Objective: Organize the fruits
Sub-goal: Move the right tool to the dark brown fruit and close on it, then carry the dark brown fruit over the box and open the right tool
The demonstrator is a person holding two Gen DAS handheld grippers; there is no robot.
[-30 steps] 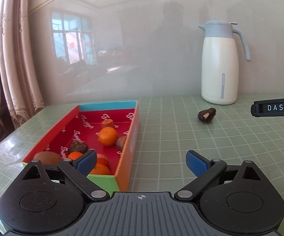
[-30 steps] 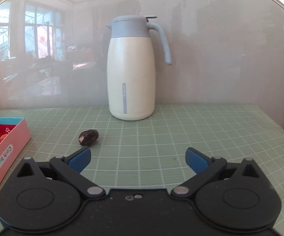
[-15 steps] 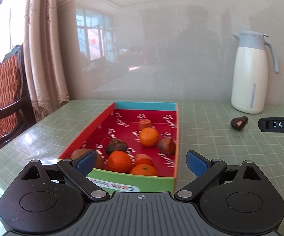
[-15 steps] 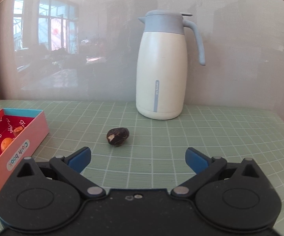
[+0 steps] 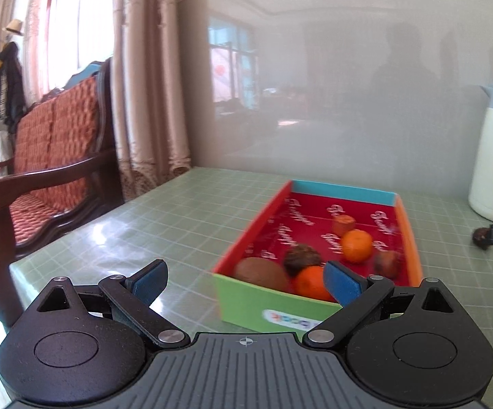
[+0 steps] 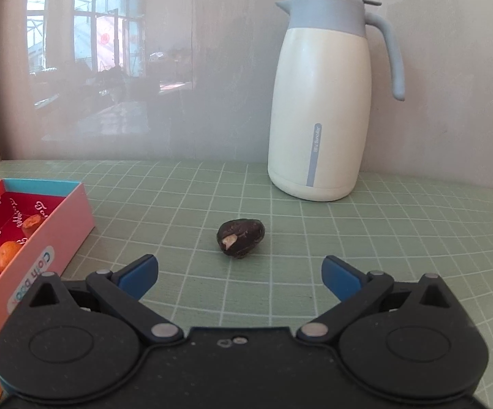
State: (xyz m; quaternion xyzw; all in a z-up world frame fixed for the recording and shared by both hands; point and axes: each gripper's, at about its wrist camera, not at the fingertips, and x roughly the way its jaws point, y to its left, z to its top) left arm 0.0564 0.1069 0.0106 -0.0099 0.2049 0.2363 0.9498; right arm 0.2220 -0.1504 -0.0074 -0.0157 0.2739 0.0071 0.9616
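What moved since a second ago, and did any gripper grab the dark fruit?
The right gripper came closer to the dark fruit and now lines up with it, open. The left gripper swung left, so the box sits to its right. Nothing was grabbed or dropped. The fruit, box and jug stayed put.
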